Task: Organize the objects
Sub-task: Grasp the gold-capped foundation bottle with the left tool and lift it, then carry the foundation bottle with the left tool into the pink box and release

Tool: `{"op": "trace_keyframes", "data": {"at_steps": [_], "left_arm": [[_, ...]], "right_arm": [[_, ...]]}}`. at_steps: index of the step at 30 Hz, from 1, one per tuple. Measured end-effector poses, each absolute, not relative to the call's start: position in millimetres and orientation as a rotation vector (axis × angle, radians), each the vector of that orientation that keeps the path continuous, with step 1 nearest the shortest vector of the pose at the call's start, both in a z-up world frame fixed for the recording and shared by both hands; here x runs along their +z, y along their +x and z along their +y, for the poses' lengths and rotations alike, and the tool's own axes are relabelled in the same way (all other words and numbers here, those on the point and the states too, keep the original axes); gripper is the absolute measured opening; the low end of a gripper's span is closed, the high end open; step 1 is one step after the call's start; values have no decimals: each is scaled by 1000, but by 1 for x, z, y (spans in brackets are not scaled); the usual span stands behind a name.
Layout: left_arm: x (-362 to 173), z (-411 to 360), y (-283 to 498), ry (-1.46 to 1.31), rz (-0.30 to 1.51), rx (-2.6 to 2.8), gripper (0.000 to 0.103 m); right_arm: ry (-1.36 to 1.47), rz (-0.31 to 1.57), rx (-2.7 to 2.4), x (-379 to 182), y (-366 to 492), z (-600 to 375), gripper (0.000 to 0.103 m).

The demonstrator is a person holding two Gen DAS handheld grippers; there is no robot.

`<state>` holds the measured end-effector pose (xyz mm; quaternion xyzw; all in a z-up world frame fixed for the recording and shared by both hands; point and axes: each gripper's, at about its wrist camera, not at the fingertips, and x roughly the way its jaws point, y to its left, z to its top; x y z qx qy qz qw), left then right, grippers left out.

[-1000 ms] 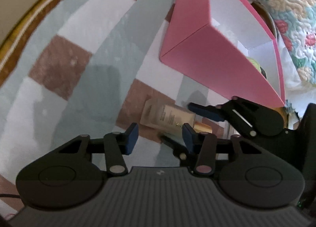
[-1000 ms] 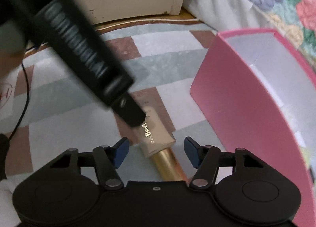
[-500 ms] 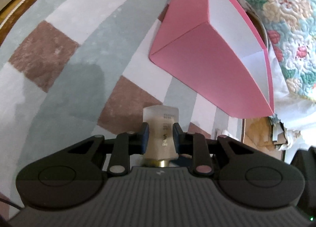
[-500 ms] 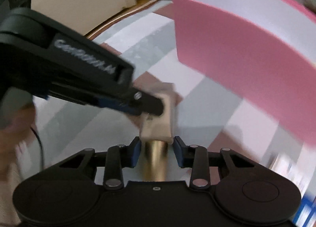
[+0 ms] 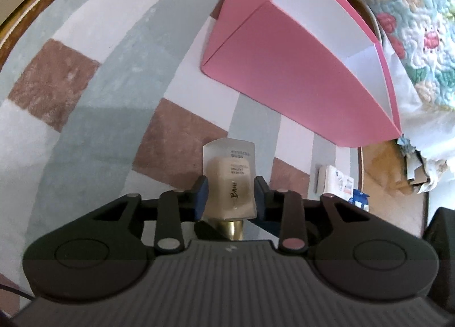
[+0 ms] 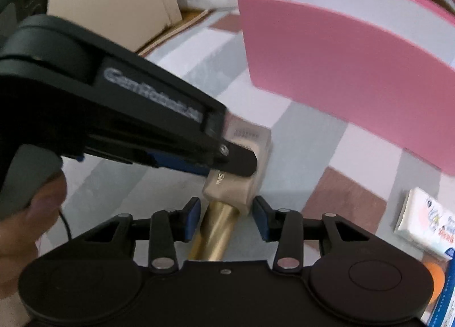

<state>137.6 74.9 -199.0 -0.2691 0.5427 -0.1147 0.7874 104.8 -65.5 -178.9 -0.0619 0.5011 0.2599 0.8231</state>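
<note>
**Bottle passing between two grippers beside the pink box**

Fingers of my left gripper [image 5: 231, 194] press on the beige body of the makeup bottle [image 5: 229, 181], one blue pad against each flat side, so the bottle is held clear of the checked rug [image 5: 93, 116]. Its gold cap [image 6: 214, 231] points back toward me and runs between the fingers of my right gripper [image 6: 226, 220]. Those fingers have just been opening a little: they stand apart on either side of the cap, and gaps show on both sides, so the right gripper carries nothing. Judging from this, the left grip on the wide, flat body is the firmer hold, which would explain why the round cap is let go. Ahead and to the right stands the open pink box [image 5: 298, 79], well apart from the bottle, the likely place for it. A white packet [image 6: 423, 223] lies on the rug at the right.
</note>
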Motion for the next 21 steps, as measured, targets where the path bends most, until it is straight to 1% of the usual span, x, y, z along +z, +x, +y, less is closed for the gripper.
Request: {"op": "trace_keyframes", "data": {"at_steps": [2, 4, 8, 10, 16, 21], "left_arm": [[-201, 72, 138, -577, 1181, -247, 39], [-207, 72, 140, -575, 1203, -246, 41], [-206, 69, 148, -516, 1211, -275, 42], [-207, 70, 147, -526, 1218, -290, 42], [-206, 66, 143, -514, 1212, -286, 43], [-206, 63, 138, -504, 1223, -301, 44]], "right_arm": [[-142, 1054, 548, -179, 101, -65, 47], [-110, 1044, 532, -178, 101, -67, 47], [-64, 1028, 515, -180, 102, -68, 49], [-88, 1009, 520, -180, 98, -68, 46], [-19, 1037, 502, -179, 96, -75, 45], [162, 1084, 513, -180, 101, -99, 44]]}}
